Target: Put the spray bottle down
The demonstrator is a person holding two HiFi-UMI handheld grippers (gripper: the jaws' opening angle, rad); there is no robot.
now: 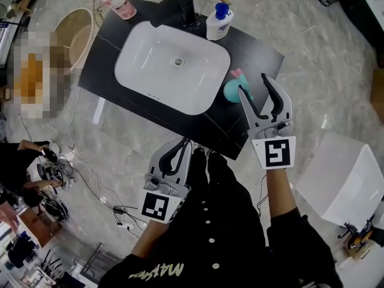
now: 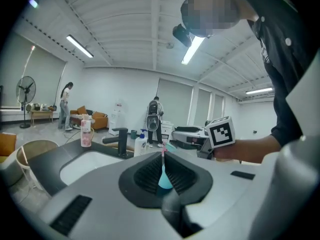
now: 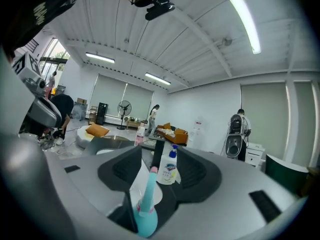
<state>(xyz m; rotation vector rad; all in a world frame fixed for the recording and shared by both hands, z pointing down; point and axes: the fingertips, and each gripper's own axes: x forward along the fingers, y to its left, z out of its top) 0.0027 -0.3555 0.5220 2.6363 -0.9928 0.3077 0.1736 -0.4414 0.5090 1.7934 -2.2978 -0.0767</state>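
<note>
The white pump bottle (image 1: 219, 23) has a blue label, and the pink bottle (image 1: 120, 5) a white one, but both prints are too small to read. The teal spray bottle (image 1: 233, 90) stands on the black worktop (image 1: 108, 59), just beside the white sink (image 1: 150, 53). The right gripper (image 1: 252, 83) has its jaws wide apart around the bottle, not pressing it. The left gripper (image 1: 182, 144) has its jaws closed and empty.

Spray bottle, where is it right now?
Head view: the spray bottle stands on the black counter, right of the white sink, beside the open right gripper.
</note>
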